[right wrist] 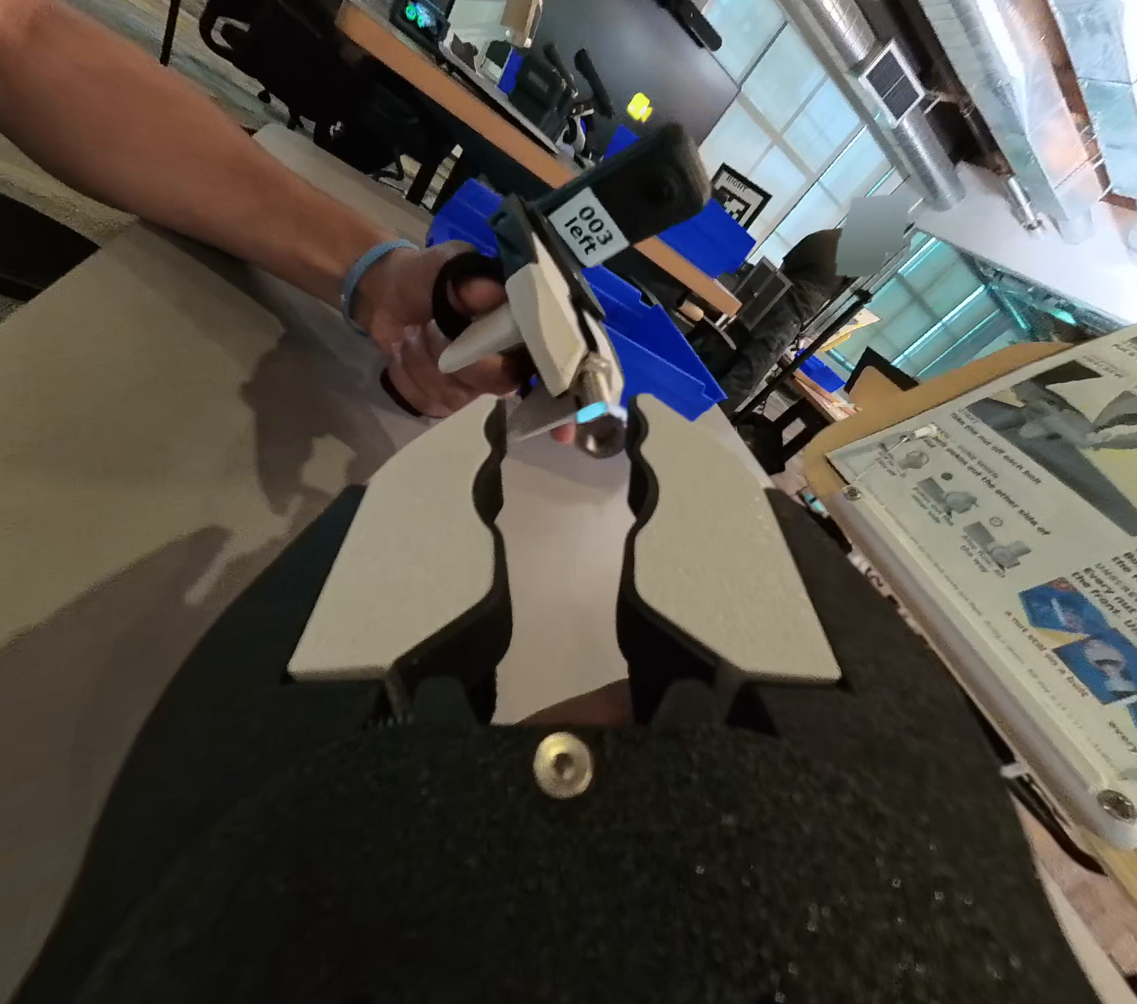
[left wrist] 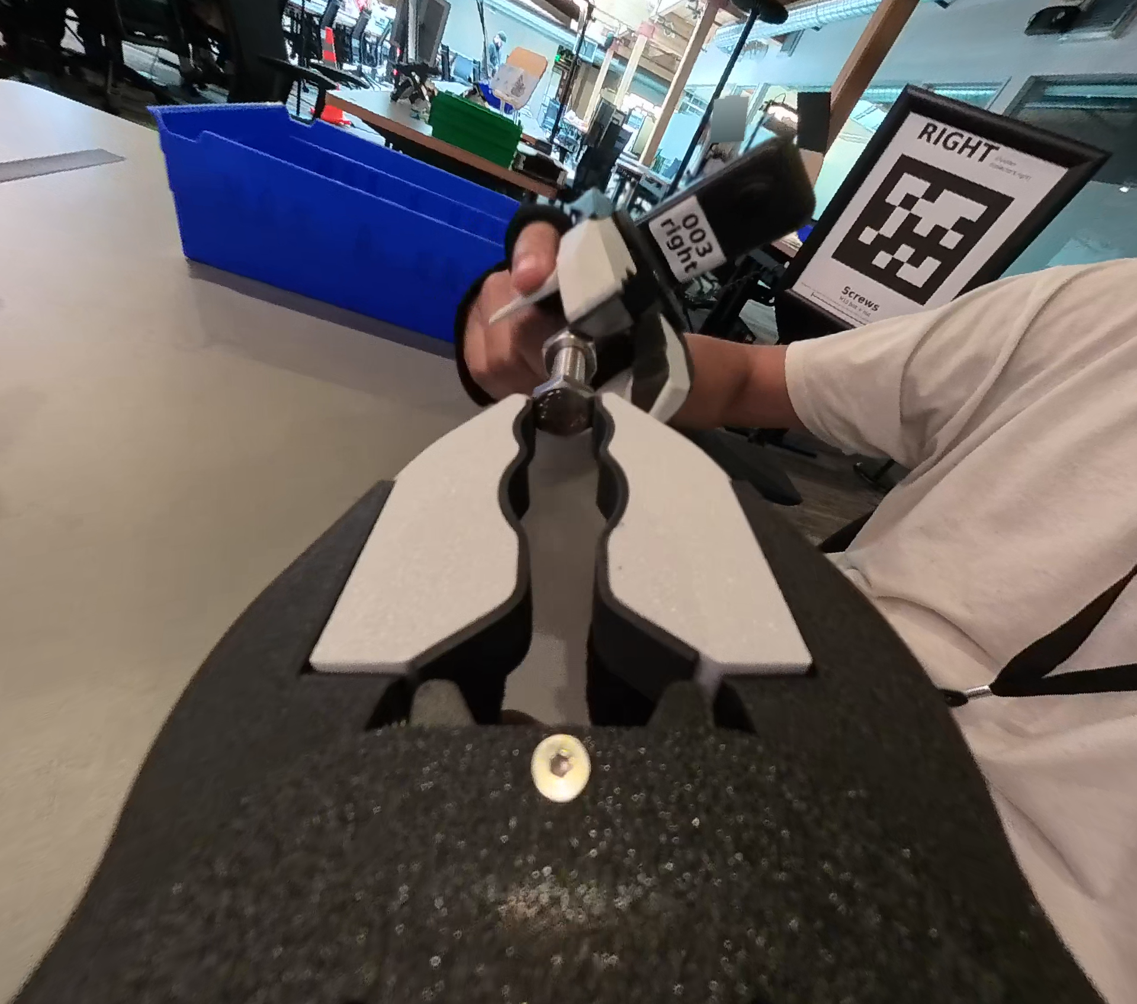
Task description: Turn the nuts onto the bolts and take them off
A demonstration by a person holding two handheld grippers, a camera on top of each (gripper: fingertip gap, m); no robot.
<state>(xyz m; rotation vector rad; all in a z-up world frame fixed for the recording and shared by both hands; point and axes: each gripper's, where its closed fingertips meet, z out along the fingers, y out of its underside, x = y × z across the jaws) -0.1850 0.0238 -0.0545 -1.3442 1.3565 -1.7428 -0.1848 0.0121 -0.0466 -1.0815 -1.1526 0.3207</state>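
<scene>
My left gripper (left wrist: 563, 412) is shut on the hex head of a steel bolt (left wrist: 558, 416) and holds it above the grey table (left wrist: 184, 421). The bolt's shaft points away from it toward my right gripper (left wrist: 594, 353). A steel nut (left wrist: 569, 344) sits on the shaft near its far end. In the right wrist view my right gripper (right wrist: 569, 418) is open around that nut (right wrist: 600, 436). The nut lies against the right-hand finger with a gap on its other side. The left gripper (right wrist: 590, 372) shows beyond it, holding the bolt.
A blue plastic bin (left wrist: 320, 212) stands on the far side of the table. A black-framed sign with a square marker (left wrist: 923, 218) stands at the right. An instruction board (right wrist: 1015, 575) lies close on the right. The person's white shirt (left wrist: 984, 482) fills the right side. The grippers are tip to tip, or close to it.
</scene>
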